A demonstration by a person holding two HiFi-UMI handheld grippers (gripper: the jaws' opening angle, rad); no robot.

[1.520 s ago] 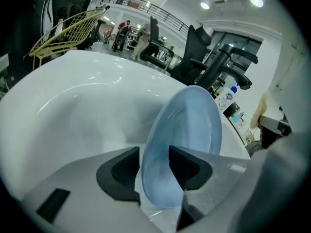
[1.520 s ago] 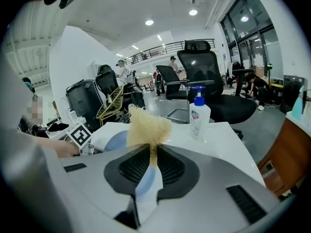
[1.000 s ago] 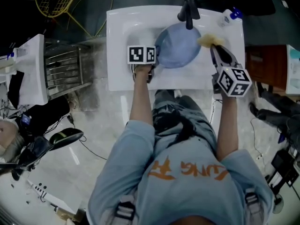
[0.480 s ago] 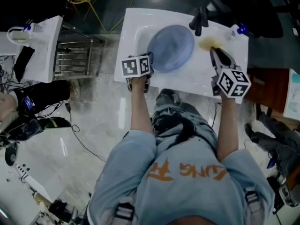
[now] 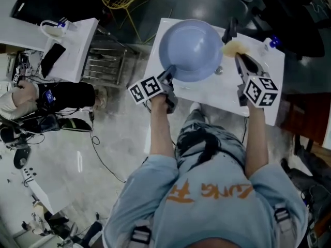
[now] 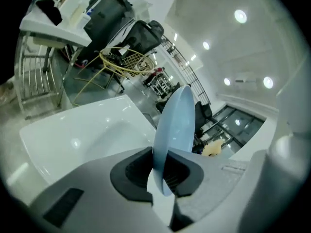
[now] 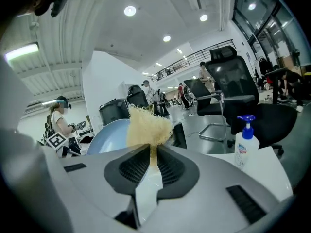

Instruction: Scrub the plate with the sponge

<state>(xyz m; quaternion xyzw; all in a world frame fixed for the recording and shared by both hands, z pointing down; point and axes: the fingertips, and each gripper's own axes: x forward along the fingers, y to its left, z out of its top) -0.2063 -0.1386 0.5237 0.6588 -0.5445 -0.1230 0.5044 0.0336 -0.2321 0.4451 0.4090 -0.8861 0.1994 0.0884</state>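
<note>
A pale blue plate [image 5: 191,49] is held up over the white sink [image 5: 269,92], its hollow face turned toward the head camera. My left gripper [image 5: 168,77] is shut on the plate's lower left rim; in the left gripper view the plate [image 6: 176,125] stands edge-on between the pads. My right gripper [image 5: 241,57] is shut on a yellow fibrous sponge [image 5: 234,47], just right of the plate and apart from it. In the right gripper view the sponge [image 7: 146,125] sticks up from the jaws with the plate [image 7: 108,134] behind it to the left.
A dark tap [image 5: 229,31] stands behind the plate and sponge. A soap pump bottle [image 5: 271,43] sits at the sink's far right corner, also seen as a bottle [image 7: 246,142] in the right gripper view. A metal rack [image 5: 106,61] and a second white sink [image 5: 72,48] stand to the left.
My left gripper has lifted the plate out of the sink and tilted it up so its face shows. The right gripper with the sponge rose slightly. The view has swung left.
</note>
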